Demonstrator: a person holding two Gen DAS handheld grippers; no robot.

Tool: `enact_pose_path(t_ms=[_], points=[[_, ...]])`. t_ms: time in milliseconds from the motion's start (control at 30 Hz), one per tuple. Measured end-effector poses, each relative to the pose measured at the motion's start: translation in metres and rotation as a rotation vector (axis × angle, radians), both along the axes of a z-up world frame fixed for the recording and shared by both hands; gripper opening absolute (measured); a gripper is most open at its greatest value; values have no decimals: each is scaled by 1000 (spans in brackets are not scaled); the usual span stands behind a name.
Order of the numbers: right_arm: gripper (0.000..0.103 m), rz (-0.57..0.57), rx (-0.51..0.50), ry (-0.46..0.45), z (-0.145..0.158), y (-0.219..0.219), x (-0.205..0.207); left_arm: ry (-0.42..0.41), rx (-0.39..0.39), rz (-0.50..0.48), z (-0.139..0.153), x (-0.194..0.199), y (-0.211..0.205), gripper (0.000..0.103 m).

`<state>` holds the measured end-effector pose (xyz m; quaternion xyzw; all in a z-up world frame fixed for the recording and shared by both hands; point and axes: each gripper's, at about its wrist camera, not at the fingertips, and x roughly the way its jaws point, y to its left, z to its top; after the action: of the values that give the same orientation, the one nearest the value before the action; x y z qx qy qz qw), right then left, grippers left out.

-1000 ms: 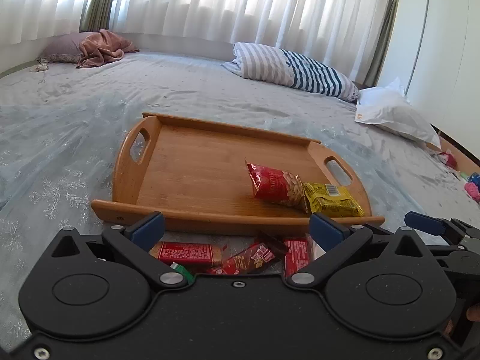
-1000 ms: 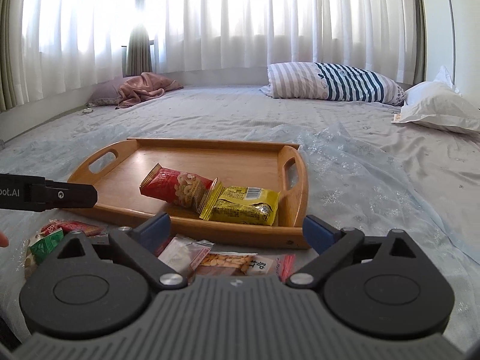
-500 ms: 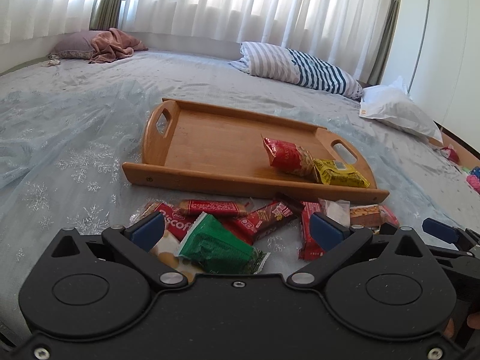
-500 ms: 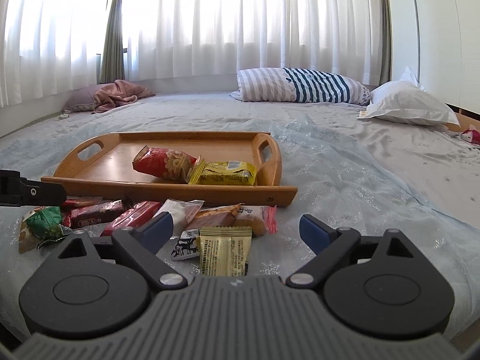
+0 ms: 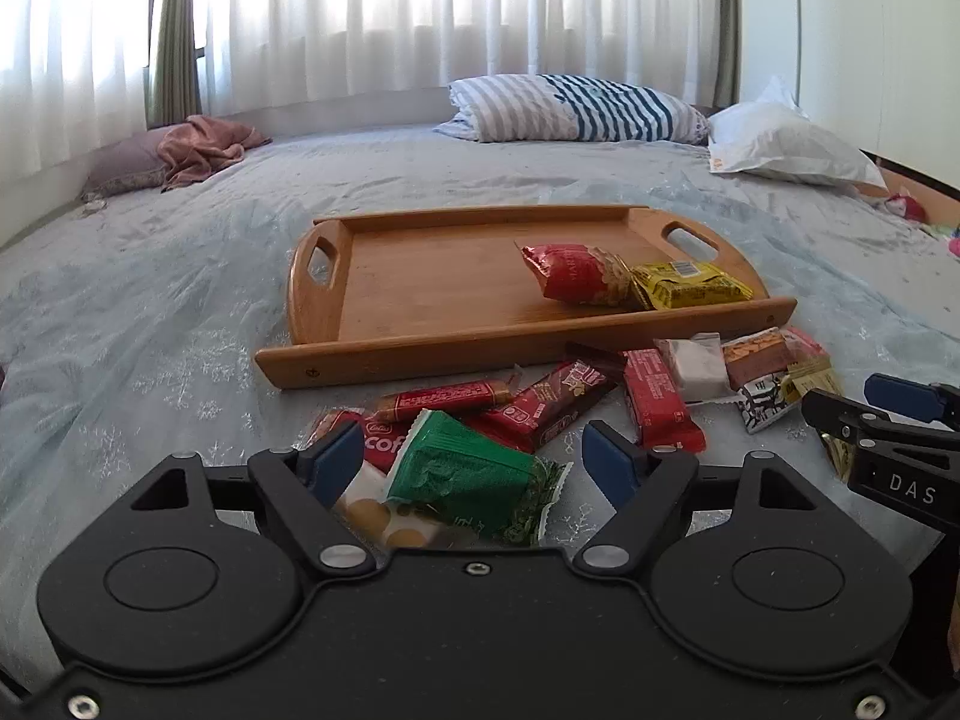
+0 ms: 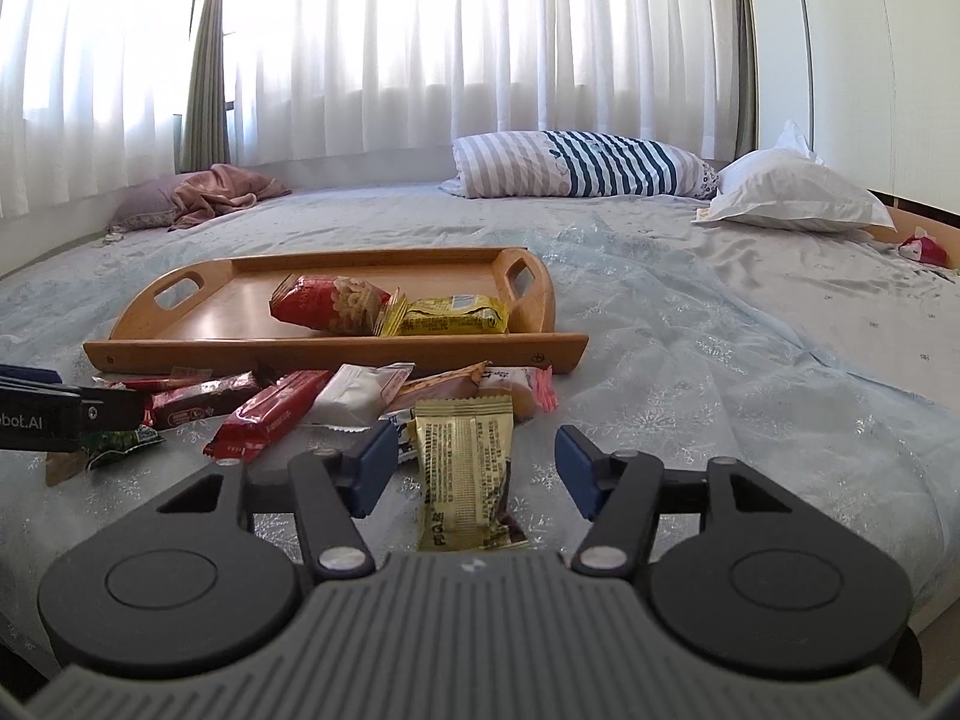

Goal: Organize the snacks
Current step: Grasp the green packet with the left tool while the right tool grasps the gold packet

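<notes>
A wooden tray (image 5: 420,276) lies on the bed and holds a red snack bag (image 5: 570,273) and a yellow packet (image 5: 690,285); it also shows in the right wrist view (image 6: 198,312). Several loose snacks lie in front of the tray. My left gripper (image 5: 474,459) is open, its fingers either side of a green packet (image 5: 474,474). My right gripper (image 6: 474,465) is open, its fingers either side of a pale yellow packet (image 6: 465,468). Red bars (image 5: 657,402) and a white packet (image 6: 360,393) lie between them.
The bed has a pale blue sheet (image 5: 150,312). A striped pillow (image 5: 570,108) and a white pillow (image 5: 786,147) lie at the far right, a pink blanket (image 5: 204,141) at the far left. Curtains hang behind.
Both grippers have pulled back from the tray, so the loose snacks in front of it came into view. Both stay open.
</notes>
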<state>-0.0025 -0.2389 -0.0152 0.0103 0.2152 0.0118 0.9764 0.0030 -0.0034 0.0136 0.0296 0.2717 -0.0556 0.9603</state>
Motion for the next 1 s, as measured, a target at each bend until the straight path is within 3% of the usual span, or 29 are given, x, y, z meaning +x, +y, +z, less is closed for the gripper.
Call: enact_pose_path(t_ms=[233, 500, 667, 733, 1000], points=[[51, 10, -1, 34, -4, 3, 0, 38, 13, -24, -8, 10, -2, 67], [38, 24, 0, 52, -5, 6, 1, 47, 24, -38, -10, 7, -4, 63], [36, 29, 4, 45, -2, 8, -2, 47, 34, -38, -10, 6, -6, 59], [35, 31, 3, 36, 0, 9, -3, 39, 42, -33, -8, 4, -6, 51], [35, 20, 10, -11, 15, 5, -5, 43, 27, -32, 3, 0, -3, 44]])
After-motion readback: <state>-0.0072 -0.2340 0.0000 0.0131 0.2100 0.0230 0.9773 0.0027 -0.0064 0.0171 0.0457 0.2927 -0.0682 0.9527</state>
